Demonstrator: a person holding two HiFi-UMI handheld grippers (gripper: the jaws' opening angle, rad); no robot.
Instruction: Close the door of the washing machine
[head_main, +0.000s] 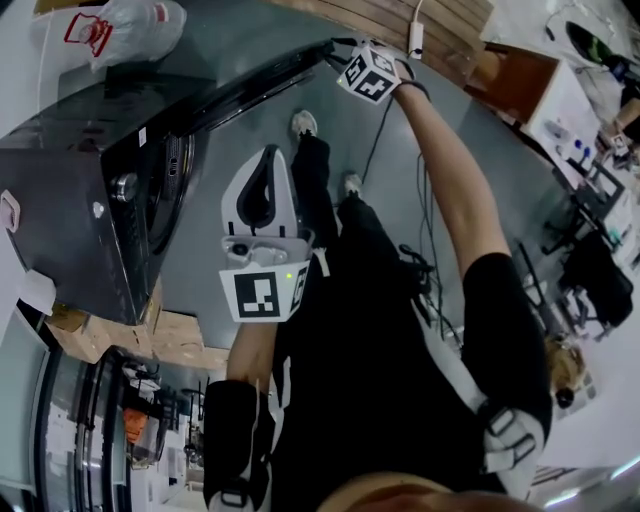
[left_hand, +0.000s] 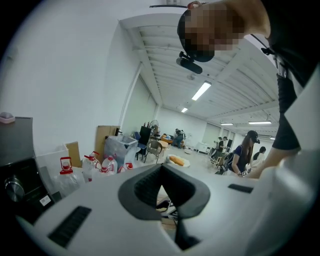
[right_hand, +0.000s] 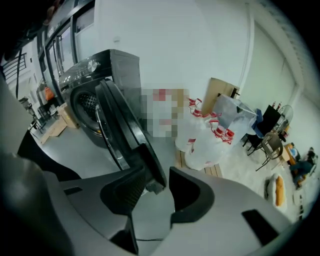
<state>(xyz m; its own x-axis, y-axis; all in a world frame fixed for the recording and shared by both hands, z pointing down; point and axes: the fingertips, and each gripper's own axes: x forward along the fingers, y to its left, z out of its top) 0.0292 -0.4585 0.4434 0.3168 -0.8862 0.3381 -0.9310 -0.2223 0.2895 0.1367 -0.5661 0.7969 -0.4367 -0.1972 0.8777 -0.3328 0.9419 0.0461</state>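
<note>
Over at the head view's left, the washing machine (head_main: 100, 200) is standing with its door (right_hand: 120, 125) swung wide open. The right gripper (right_hand: 156, 181) is holding its fingers apart around the door's edge, not clamping. The left gripper (left_hand: 161, 172) is hanging empty, fingers together. Bagged bottles (right_hand: 210, 142) are sitting beyond the door, and the person's shoes (head_main: 304, 122) are standing beside it.

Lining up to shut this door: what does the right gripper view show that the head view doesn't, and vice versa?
Only the right gripper view: the black washing machine's drum opening, and the edge of its open round dark door between the right gripper's parted jaws. Only the head view: the white left gripper, held apart from the machine, and the person's shoes. Both: the machine, the open door, white plastic bags with red print.
</note>
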